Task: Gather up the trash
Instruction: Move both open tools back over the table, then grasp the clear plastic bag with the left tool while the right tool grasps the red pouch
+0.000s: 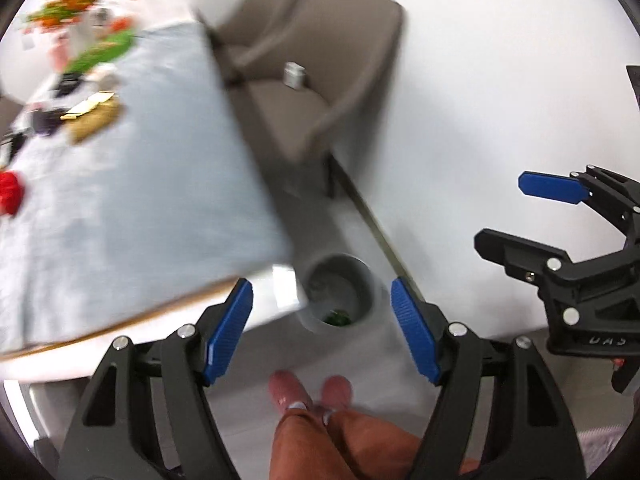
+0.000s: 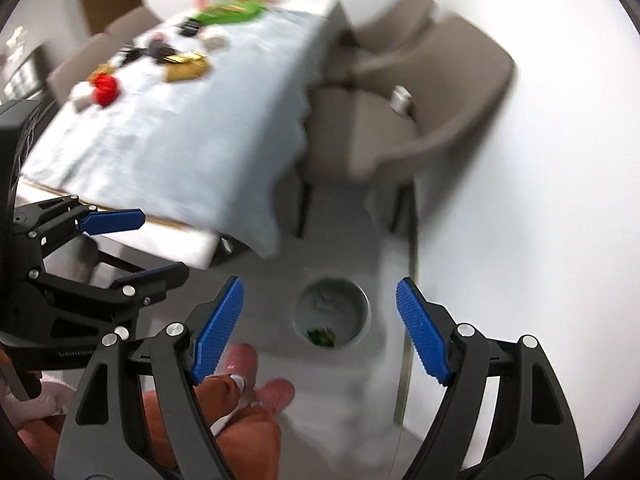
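A round grey trash bin (image 1: 340, 296) (image 2: 332, 312) stands on the floor far below both grippers, with a green scrap (image 1: 338, 317) (image 2: 320, 336) at its bottom. My left gripper (image 1: 322, 312) is open and holds nothing; the bin shows between its blue pads. My right gripper (image 2: 320, 318) is open and empty too, high above the bin. Each gripper shows in the other's view, the right gripper (image 1: 516, 216) at the right edge and the left gripper (image 2: 160, 246) at the left edge. Both views are blurred.
A table with a pale blue cloth (image 1: 132, 184) (image 2: 180, 132) carries a red object (image 2: 105, 88), a gold packet (image 2: 188, 68), a green plate (image 2: 230, 12) and flowers. Grey-brown chairs (image 1: 316, 80) (image 2: 404, 112) stand by the white wall; a small tin (image 1: 294, 76) sits on one seat. The person's orange trousers and pink shoes (image 1: 308, 396) are below.
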